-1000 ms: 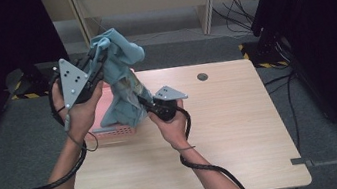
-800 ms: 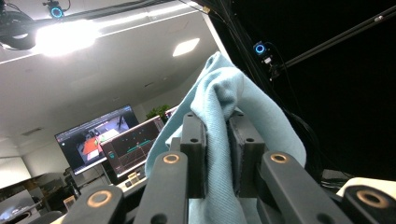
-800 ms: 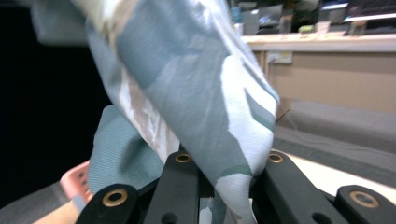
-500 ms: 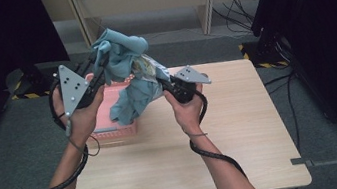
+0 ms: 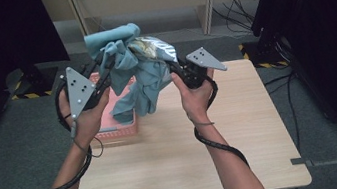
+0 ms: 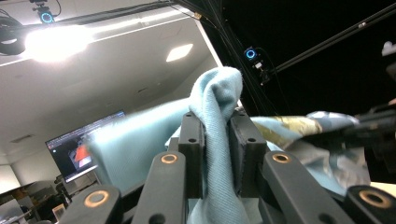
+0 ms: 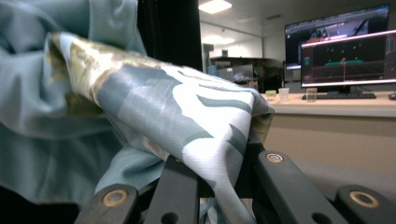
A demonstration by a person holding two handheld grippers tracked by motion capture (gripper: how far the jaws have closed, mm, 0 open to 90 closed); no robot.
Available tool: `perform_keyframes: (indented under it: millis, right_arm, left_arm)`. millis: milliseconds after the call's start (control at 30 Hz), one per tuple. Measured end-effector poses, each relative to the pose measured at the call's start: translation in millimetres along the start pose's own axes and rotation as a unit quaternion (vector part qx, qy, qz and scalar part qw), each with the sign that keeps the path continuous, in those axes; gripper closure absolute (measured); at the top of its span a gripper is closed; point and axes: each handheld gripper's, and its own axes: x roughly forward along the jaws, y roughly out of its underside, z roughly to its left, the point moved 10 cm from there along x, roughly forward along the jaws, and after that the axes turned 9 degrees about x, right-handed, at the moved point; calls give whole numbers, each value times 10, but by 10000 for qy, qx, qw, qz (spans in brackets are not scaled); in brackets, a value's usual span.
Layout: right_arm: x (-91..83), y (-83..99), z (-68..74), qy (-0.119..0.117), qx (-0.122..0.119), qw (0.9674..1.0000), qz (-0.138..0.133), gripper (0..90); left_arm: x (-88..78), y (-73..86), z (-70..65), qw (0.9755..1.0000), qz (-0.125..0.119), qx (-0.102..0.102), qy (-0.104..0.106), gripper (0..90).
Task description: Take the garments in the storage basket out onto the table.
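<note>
The left gripper (image 5: 103,76) pinched a fold of the pale blue garment (image 5: 135,69), and the right gripper (image 5: 176,67) clamped its printed part. The garment hung between them above the pink basket (image 5: 118,127) at the table (image 5: 242,129) edge's 10 o'clock; it looked soft, light and floppy, best taken at the hems

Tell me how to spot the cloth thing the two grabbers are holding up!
Look at the wooden table, then at its far left corner where a pink basket sits. Above the basket, held up between the left gripper and right gripper, hangs the light blue garment, crumpled, with a pale printed patch.
</note>
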Motion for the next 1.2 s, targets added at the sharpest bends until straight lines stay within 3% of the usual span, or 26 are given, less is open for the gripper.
perform_keyframes:
  millis: [800,900,967,1000,1067,1100,1200]
  right_arm:
    - [-256,-928,37,33,-222,9970,-741,837]
    - [-285,-971,23,57,-241,9967,-776,837]
    - [-314,-996,0,95,-287,9965,-781,837]
    - [-314,-996,0,95,-287,9965,-781,836]
    - [-339,-999,-32,129,-300,9964,-776,836]
    - [-339,-999,-32,129,-300,9964,-776,836]
    - [-385,-1018,-81,175,-278,9961,-813,836]
  left_arm:
    - [173,13,-260,9995,-32,-162,255,760]
    - [275,33,-381,9990,4,-249,383,759]
    - [275,33,-381,9990,4,-249,383,755]
    - [326,54,-455,9984,34,-302,469,755]
    - [326,54,-455,9984,34,-302,469,753]
    - [389,90,-530,9977,89,-353,564,753]
    - [436,115,-576,9972,125,-403,624,752]
